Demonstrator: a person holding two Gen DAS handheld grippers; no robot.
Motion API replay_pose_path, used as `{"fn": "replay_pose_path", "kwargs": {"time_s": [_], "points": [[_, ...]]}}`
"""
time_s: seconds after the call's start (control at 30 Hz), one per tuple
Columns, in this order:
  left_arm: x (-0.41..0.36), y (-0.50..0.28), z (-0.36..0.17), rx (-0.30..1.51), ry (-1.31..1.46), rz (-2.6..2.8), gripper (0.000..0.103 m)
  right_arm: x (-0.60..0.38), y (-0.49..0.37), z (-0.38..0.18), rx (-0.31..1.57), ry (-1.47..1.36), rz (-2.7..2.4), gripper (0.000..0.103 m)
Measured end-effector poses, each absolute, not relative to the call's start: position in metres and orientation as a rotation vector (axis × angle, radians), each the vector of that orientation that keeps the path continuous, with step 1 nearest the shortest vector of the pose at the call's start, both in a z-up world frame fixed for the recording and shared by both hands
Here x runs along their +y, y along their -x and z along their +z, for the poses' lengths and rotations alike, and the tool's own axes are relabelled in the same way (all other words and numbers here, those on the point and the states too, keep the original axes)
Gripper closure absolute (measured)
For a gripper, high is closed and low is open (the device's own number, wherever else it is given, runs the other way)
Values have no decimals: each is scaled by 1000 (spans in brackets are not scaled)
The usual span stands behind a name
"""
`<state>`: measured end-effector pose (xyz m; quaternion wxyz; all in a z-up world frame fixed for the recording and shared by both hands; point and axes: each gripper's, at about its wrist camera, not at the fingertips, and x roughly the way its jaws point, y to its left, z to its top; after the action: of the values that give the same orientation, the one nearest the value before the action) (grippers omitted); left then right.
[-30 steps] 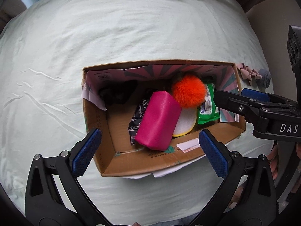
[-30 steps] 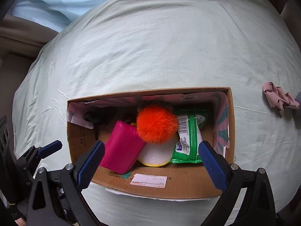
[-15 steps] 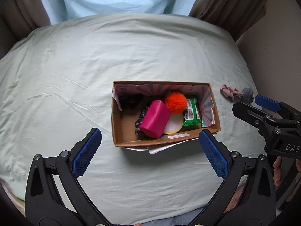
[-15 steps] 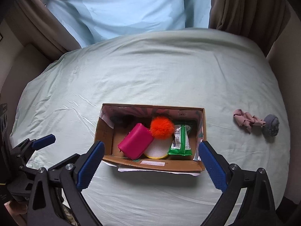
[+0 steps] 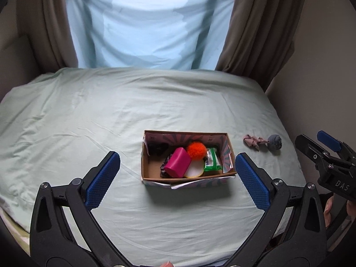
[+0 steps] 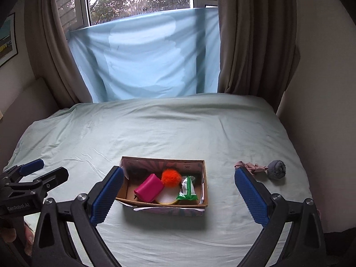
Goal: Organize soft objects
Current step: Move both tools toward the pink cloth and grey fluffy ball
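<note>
An open cardboard box (image 5: 153, 179) (image 6: 207, 191) sits on the bed. It holds a pink pouch (image 5: 178, 165) (image 6: 149, 188), an orange pom-pom (image 5: 196, 150) (image 6: 170, 177), a green wipes pack (image 5: 212, 162) (image 6: 188, 189), a yellow-rimmed white sponge (image 5: 194, 172) and a dark item (image 5: 156, 148). A pink scrunched cloth (image 5: 252, 141) (image 6: 253, 166) and a grey sock ball (image 5: 274, 142) (image 6: 276, 169) lie on the sheet to the right of the box. My left gripper (image 5: 176, 179) and right gripper (image 6: 178, 194) are open, empty, held back from the box.
The bed has a pale green sheet (image 5: 111, 111) (image 6: 178, 129). Behind it hang a light blue cloth (image 6: 144, 62) and brown curtains (image 6: 251, 44) at a window. Walls stand close on both sides.
Both grippers have pulled up and back from just over the box; the whole bed and the window now show. The box contents have not moved.
</note>
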<state>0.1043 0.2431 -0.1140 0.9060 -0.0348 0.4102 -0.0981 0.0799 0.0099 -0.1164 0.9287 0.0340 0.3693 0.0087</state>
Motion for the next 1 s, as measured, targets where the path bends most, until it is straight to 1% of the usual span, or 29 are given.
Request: {"fn": "replay_pose_path", "kwargs": {"time_s": [0.17, 0.37, 0.6, 0.77, 1.0], "points": [[232, -88, -99, 779, 37, -228, 0, -11, -51, -110, 711, -115, -33, 4], [197, -91, -99, 789, 50, -291, 0, -60, -36, -107, 699, -163, -126, 4], [122, -97, -106, 796, 51, -333, 0, -140, -35, -105, 698, -183, -190, 4], [61, -107, -117, 832, 86, -328, 0, -203, -48, -111, 725, -186, -182, 4], [-27, -140, -158, 916, 149, -278, 0, -292, -85, -140, 781, -196, -135, 4]]}}
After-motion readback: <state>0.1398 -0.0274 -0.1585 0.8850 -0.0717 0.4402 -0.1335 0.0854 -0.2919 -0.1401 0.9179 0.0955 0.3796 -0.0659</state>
